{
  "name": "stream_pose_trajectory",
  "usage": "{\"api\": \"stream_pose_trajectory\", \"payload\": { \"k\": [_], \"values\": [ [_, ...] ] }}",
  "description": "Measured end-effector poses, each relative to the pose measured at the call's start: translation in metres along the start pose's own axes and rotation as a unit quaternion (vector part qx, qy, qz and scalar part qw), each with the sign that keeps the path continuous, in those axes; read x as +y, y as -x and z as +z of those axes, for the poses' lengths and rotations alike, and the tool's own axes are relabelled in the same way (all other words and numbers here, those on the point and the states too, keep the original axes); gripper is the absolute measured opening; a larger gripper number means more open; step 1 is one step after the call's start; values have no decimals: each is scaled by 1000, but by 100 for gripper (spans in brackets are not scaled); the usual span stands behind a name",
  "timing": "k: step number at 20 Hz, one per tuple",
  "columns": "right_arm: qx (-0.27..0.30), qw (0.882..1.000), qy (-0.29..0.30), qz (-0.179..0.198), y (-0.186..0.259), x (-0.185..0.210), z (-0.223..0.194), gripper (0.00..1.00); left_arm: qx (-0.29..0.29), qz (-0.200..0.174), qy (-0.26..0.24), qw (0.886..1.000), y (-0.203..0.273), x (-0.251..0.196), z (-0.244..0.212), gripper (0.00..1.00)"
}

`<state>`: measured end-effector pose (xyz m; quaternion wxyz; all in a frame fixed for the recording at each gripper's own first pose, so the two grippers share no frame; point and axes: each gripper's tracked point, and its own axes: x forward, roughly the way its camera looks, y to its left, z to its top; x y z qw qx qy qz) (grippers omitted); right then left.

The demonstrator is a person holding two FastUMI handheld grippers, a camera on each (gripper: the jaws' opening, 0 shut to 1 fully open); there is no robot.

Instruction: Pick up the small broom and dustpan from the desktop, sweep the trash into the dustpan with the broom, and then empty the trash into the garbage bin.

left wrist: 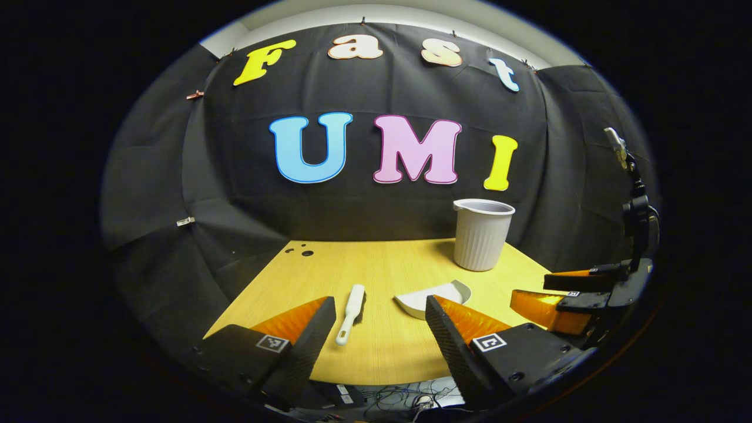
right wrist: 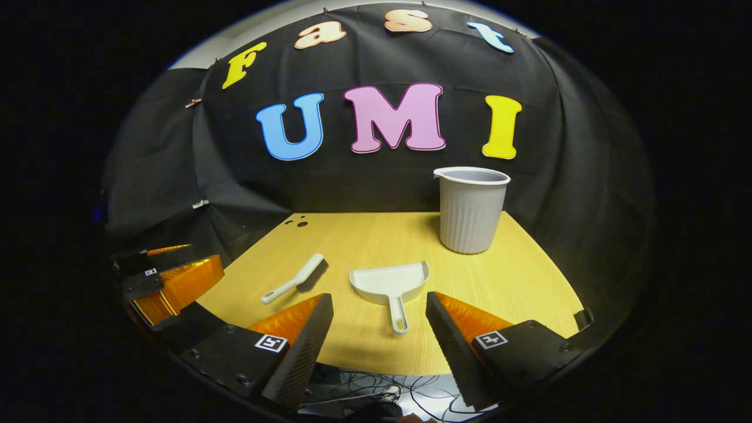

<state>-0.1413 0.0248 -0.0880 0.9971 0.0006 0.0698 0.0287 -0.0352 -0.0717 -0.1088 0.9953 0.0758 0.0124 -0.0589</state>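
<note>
A small white broom (left wrist: 351,313) lies on the wooden desktop (left wrist: 382,264), its handle toward me. Right of it lies a white dustpan (left wrist: 433,296), partly behind my left gripper's right finger. My left gripper (left wrist: 380,329) hovers open at the desk's near edge, short of the broom. In the right gripper view the broom (right wrist: 294,278) lies left and the dustpan (right wrist: 390,285) sits in the middle, handle pointing at me. My right gripper (right wrist: 380,326) is open, just short of the dustpan handle. A ribbed grey garbage bin (right wrist: 472,208) stands at the back right.
The other gripper (left wrist: 578,296) shows at the right in the left gripper view, and at the left (right wrist: 164,282) in the right gripper view. Cables (right wrist: 376,390) hang below the desk's front edge. Small dark holes (right wrist: 299,222) mark the desk's far left corner.
</note>
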Motion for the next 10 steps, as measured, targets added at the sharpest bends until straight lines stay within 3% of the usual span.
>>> {"api": "stream_pose_trajectory", "payload": {
  "k": [10],
  "values": [
    [-14, 999, 31, -4, 10, 14, 13, 99, 1, 13, -4, 1000, 27, 26, -20, 98]
  ]
}}
